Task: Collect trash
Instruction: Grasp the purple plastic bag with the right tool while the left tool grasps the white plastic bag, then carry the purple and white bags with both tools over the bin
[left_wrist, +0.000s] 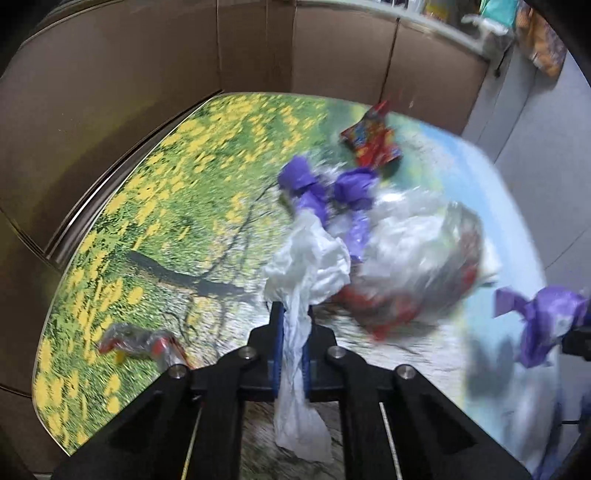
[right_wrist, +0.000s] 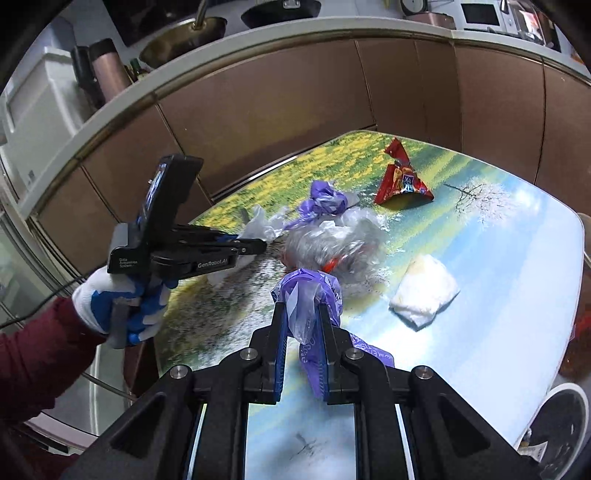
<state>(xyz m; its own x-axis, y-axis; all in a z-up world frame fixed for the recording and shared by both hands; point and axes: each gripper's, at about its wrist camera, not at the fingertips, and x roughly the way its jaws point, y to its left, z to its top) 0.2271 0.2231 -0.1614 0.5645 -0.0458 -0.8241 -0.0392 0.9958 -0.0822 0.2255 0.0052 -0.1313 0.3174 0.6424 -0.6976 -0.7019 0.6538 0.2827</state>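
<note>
My left gripper (left_wrist: 293, 310) is shut on a crumpled white plastic sheet (left_wrist: 310, 266) that trails back between its fingers. In the right wrist view the left gripper (right_wrist: 258, 245) holds the white plastic sheet (right_wrist: 258, 225) beside a clear bag of trash (right_wrist: 332, 240). My right gripper (right_wrist: 301, 310) is shut on a purple plastic bag (right_wrist: 310, 291), just above the table (right_wrist: 498, 240). On the table lie a knot of purple wrappers (left_wrist: 321, 184), a red snack wrapper (right_wrist: 402, 181), a folded white tissue (right_wrist: 424, 295) and a small clear-and-red wrapper (left_wrist: 140, 339).
Brown cabinet panels (right_wrist: 295, 103) curve close around the far side of the table, with a cluttered counter above. A gloved hand (right_wrist: 110, 302) in a red sleeve holds the left gripper. A round dark container (right_wrist: 557, 424) sits below the table's near right corner.
</note>
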